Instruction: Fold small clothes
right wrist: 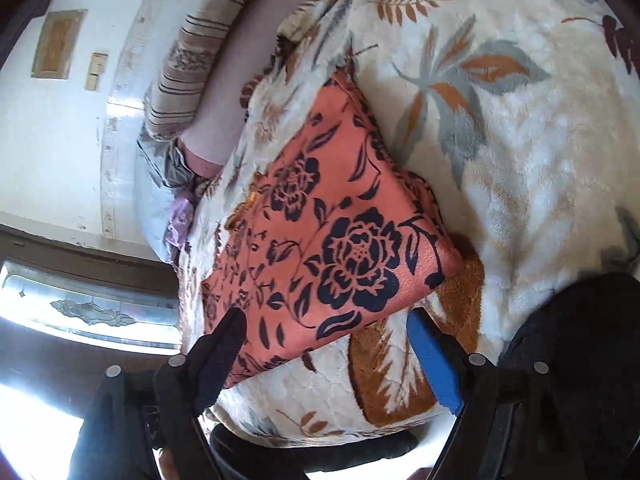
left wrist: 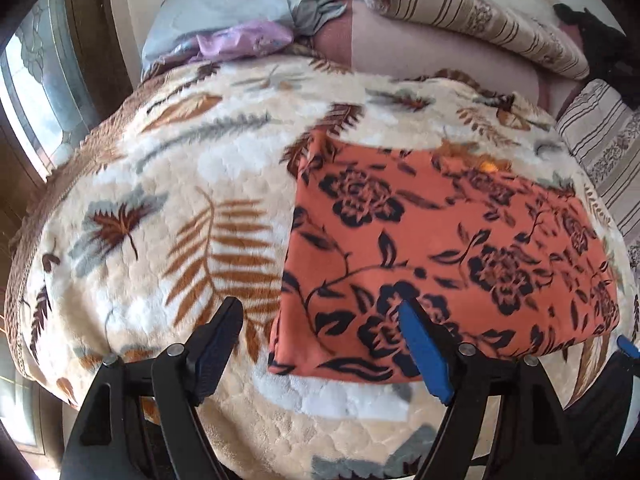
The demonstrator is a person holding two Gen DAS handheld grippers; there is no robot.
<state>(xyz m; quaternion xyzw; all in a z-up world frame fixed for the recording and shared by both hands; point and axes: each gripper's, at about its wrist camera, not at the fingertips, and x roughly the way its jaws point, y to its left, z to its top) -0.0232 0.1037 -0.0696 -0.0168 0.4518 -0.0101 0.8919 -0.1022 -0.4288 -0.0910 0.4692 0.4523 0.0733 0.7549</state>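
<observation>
Our left gripper (left wrist: 320, 320) and right gripper (right wrist: 326, 330) gape empty over folded cloth (left wrist: 440, 248) on bed (left wrist: 160, 200); careless snag ahead could undo folds.

Around the folded orange cloth (left wrist: 440, 248) the blanket (left wrist: 160, 208) lies bare for me; beyond it, pillows (left wrist: 472, 20) block my way.

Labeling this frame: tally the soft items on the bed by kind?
Orange floral garment, folded: 1
Leaf-print blanket: 1
Striped pillows: 2
Grey pillow: 1
Lilac cloth: 1
Total: 6
</observation>
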